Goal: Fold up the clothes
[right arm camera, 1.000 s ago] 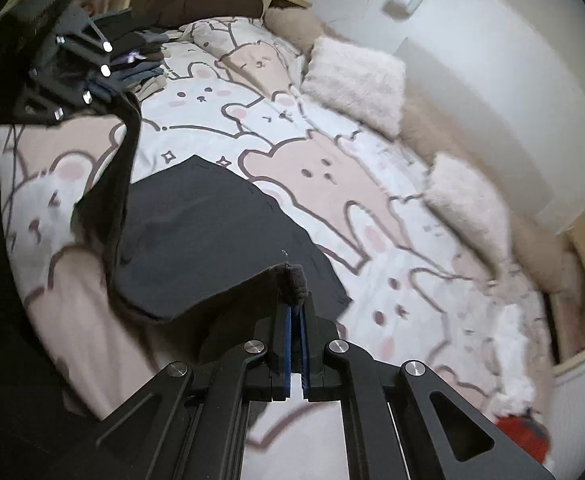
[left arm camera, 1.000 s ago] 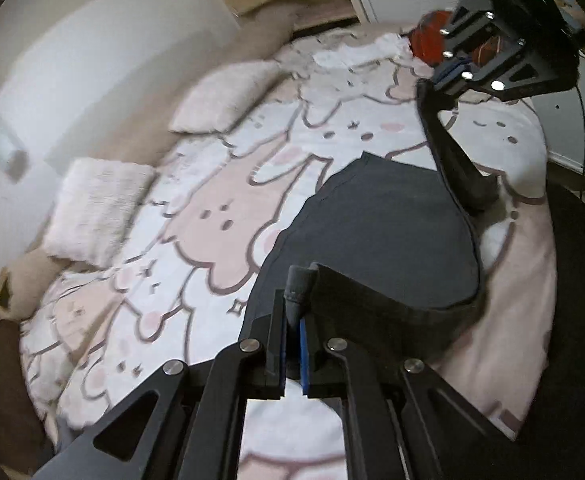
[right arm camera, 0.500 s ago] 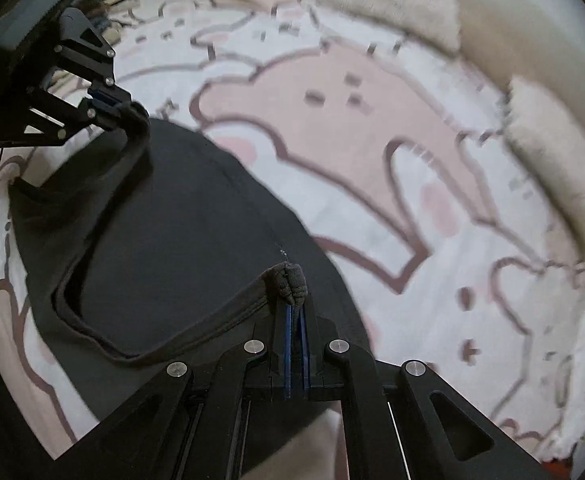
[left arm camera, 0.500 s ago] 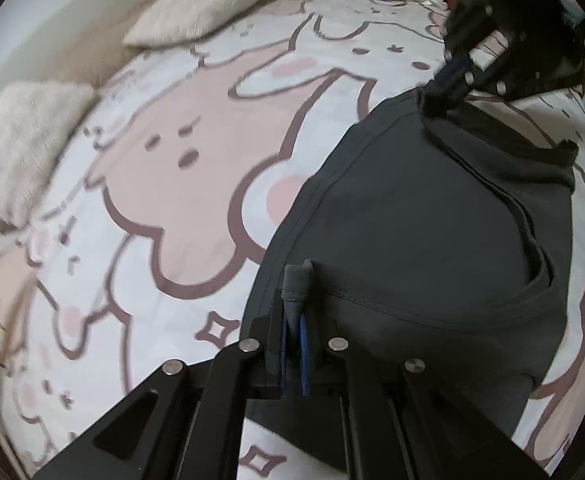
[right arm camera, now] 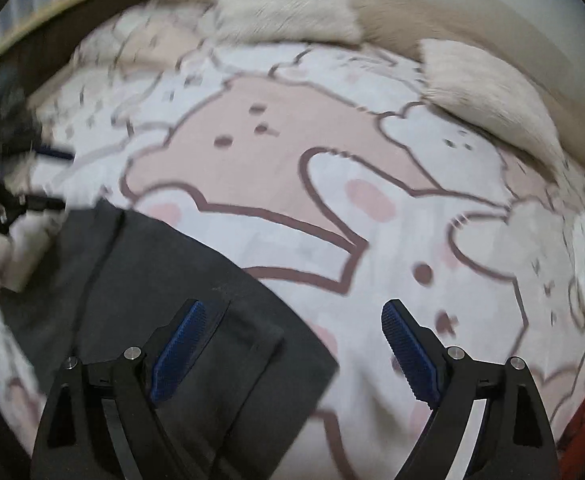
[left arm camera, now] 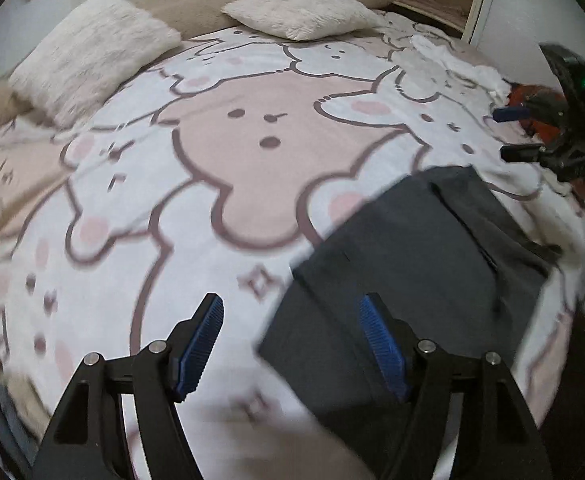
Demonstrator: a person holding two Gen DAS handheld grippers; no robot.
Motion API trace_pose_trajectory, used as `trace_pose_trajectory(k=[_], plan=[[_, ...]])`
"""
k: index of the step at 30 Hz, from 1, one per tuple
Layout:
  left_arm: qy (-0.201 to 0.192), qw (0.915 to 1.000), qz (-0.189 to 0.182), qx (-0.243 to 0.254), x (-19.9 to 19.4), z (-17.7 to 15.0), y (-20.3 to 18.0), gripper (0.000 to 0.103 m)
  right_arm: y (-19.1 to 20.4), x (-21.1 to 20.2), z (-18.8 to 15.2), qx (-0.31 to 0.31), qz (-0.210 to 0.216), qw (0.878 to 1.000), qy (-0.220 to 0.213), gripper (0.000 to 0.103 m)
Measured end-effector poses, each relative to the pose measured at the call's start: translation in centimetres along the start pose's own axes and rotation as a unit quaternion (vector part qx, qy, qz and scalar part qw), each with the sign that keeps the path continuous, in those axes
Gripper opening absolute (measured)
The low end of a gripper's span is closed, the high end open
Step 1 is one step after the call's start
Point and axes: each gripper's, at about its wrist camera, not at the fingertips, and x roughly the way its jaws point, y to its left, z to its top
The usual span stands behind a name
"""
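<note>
A dark grey garment (left arm camera: pixel 412 264) lies folded flat on the bed, near its front edge. My left gripper (left arm camera: pixel 292 344) is open just above the garment's left corner, with nothing between its blue pads. In the right wrist view the same garment (right arm camera: pixel 164 280) fills the lower left. My right gripper (right arm camera: pixel 292 344) is open over its right corner and holds nothing. From the left wrist view the right gripper (left arm camera: pixel 512 132) shows at the far right, with its jaws apart. The left gripper (right arm camera: pixel 40 180) appears blurred at the left edge of the right wrist view.
The bed carries a pink and white bunny-print cover (left arm camera: pixel 232 152). Two fluffy white pillows (left arm camera: pixel 88 52) (left arm camera: pixel 300 10) lie along the wall side. A red item (left arm camera: pixel 532 100) and a white cloth (left arm camera: pixel 444 56) sit at the bed's right end.
Both grippers have let go of the dark garment and opened. The garment now lies flat on the bed, and both grippers have pulled back a little from it.
</note>
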Motion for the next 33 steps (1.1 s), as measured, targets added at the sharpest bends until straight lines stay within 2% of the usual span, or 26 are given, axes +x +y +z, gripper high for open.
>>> trace_pose_trajectory(k=[3,6,8,9,10,11,12,15,18,19,20,21,22,24,30,33], plan=[[0.004,0.9982,-0.053,-0.029,-2.4,-4.5,-1.0,0.071,-0.5,-3.2,-3.9,0.032,0.032,0.999,-0.014,0.090],[0.005,0.9948,-0.086,-0.055,-3.5,-9.0,-2.4,0.071,-0.2,-5.5,-9.2,0.058,0.049,0.997,-0.011,0.088],[0.002,0.9934,-0.092,-0.069,-3.4,-11.4,-3.2,0.071,0.6,-6.1,-13.0,0.067,0.055,0.996,0.003,0.079],[0.002,0.9925,-0.095,-0.077,-3.2,-12.6,-3.5,0.071,1.1,-6.0,-14.4,0.065,0.055,0.996,0.010,0.078],[0.006,0.9917,-0.096,-0.086,-2.7,-13.2,-3.7,0.071,1.7,-5.8,-15.5,0.060,0.054,0.997,0.018,0.076],[0.009,0.9907,-0.097,-0.094,-2.2,-13.9,-3.8,0.071,2.2,-5.6,-16.6,0.055,0.053,0.997,0.026,0.068],[0.013,0.9899,-0.098,-0.101,-1.8,-14.5,-4.0,0.071,2.7,-5.2,-17.4,0.045,0.049,0.997,0.032,0.065],[0.005,0.9916,-0.085,-0.097,-1.2,-15.3,-4.5,0.071,3.7,-4.1,-18.0,0.018,0.031,0.999,0.029,0.055],[-0.011,0.9911,-0.085,-0.102,-1.0,-14.9,-4.5,0.071,3.4,-3.3,-17.6,0.012,0.032,0.999,0.018,0.044],[-0.013,0.9907,-0.087,-0.105,-0.9,-14.8,-4.5,0.069,3.3,-3.4,-17.4,0.004,0.033,0.999,0.016,0.032],[-0.016,0.9902,-0.089,-0.106,-0.8,-14.7,-4.4,0.058,3.3,-3.6,-17.1,-0.006,0.034,0.999,0.016,0.021],[-0.017,0.9898,-0.095,-0.105,-0.6,-14.3,-4.5,0.031,3.3,-3.8,-16.9,-0.017,0.035,0.999,0.015,0.016],[-0.014,0.9901,-0.094,-0.103,-0.4,-14.1,-4.5,0.020,3.3,-4.0,-16.7,-0.028,0.036,0.999,0.015,0.012],[-0.013,0.9903,-0.095,-0.100,-0.5,-14.0,-4.3,0.014,3.2,-4.4,-16.2,-0.049,0.038,0.998,0.014,0.011],[-0.008,0.9946,-0.070,-0.076,-1.8,-13.4,-3.5,0.013,2.6,-5.6,-14.7,-0.112,0.036,0.993,0.018,0.011],[0.003,0.9958,-0.056,-0.072,-2.1,-13.7,-2.7,0.013,1.6,-5.0,-15.1,-0.097,0.043,0.994,0.040,0.011]])
